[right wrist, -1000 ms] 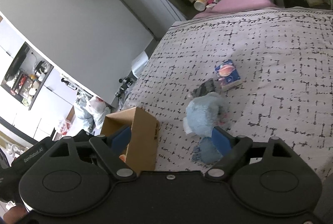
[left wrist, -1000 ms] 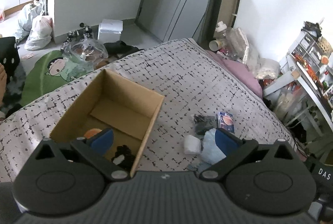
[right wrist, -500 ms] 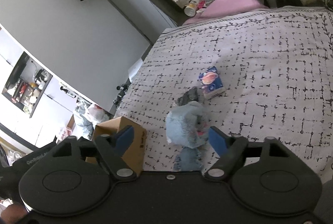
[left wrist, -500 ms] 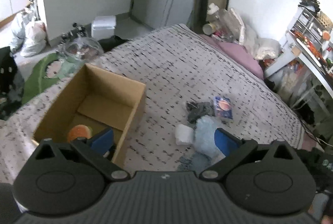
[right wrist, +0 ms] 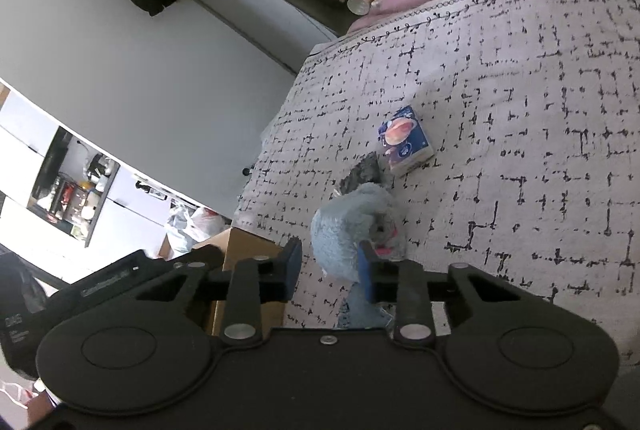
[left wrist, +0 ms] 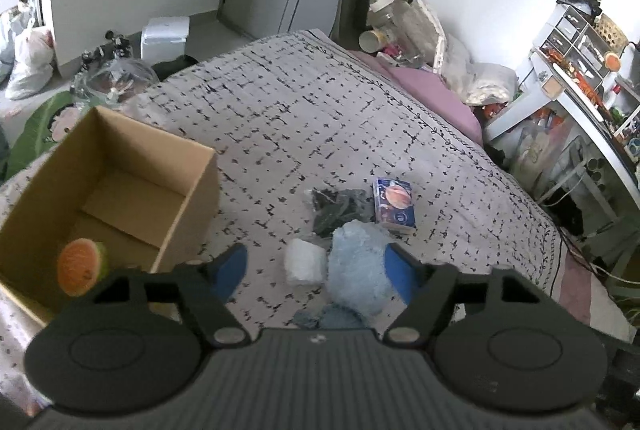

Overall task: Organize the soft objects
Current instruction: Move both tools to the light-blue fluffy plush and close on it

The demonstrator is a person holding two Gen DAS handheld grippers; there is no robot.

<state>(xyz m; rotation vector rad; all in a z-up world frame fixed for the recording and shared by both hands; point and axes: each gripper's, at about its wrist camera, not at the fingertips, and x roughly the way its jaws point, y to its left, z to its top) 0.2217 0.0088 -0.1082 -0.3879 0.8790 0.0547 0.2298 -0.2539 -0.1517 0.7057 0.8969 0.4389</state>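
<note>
A light blue plush toy (left wrist: 356, 262) (right wrist: 352, 226) lies on the patterned bedspread (left wrist: 320, 118). Beside it lie a white soft roll (left wrist: 304, 262), a dark bagged item (left wrist: 336, 210) and a blue tissue packet (left wrist: 394, 204) (right wrist: 406, 142). My left gripper (left wrist: 314, 270) hovers over the roll and the plush, its jaws closing; the left pad is clear of the roll. My right gripper (right wrist: 328, 268) is closing around the plush's near end. Its right pad sits against the fur, while its left pad stands a little apart. An open cardboard box (left wrist: 120, 186) (right wrist: 248, 250) holds an orange-and-green plush (left wrist: 80, 266).
The box stands at the bed's left side, close to both grippers. A pink pillow (left wrist: 432, 94), bottles and bags crowd the bed's far edge. A cluttered white shelf (left wrist: 580, 70) stands to the right. Bags and a green mat (left wrist: 36, 126) lie on the floor to the left.
Both grippers came down toward the blue plush and their jaws narrowed. The left gripper moved right, from over the box to over the roll and plush. The plush now sits between the right jaws.
</note>
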